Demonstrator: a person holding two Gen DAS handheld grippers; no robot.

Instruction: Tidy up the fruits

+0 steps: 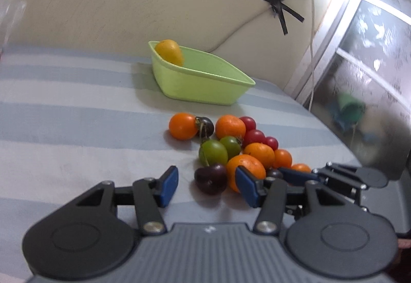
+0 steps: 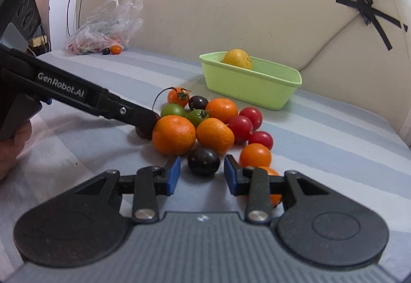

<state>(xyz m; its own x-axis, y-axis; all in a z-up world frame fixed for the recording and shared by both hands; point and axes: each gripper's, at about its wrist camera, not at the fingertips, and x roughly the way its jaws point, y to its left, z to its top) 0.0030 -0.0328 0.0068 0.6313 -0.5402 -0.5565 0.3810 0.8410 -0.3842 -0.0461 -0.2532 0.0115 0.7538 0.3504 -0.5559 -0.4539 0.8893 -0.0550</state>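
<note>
Left gripper (image 1: 206, 186) gapes around a dark plum (image 1: 211, 178); right gripper (image 2: 201, 175) (also apart) flanks another dark plum (image 2: 203, 161).

Mixed small fruits (image 2: 205, 126) heaped before green basket (image 2: 251, 88) holding lemon (image 2: 237, 58).

Daylight floods in from the window (image 1: 380, 34) at the right of the left wrist view, blowing out its top corner. Fruit (image 2: 203, 126) casts soft shadows on the striped bed (image 2: 321, 129). Fisheye bending curves the edges; both views look slightly soft, dark at the corners.
</note>
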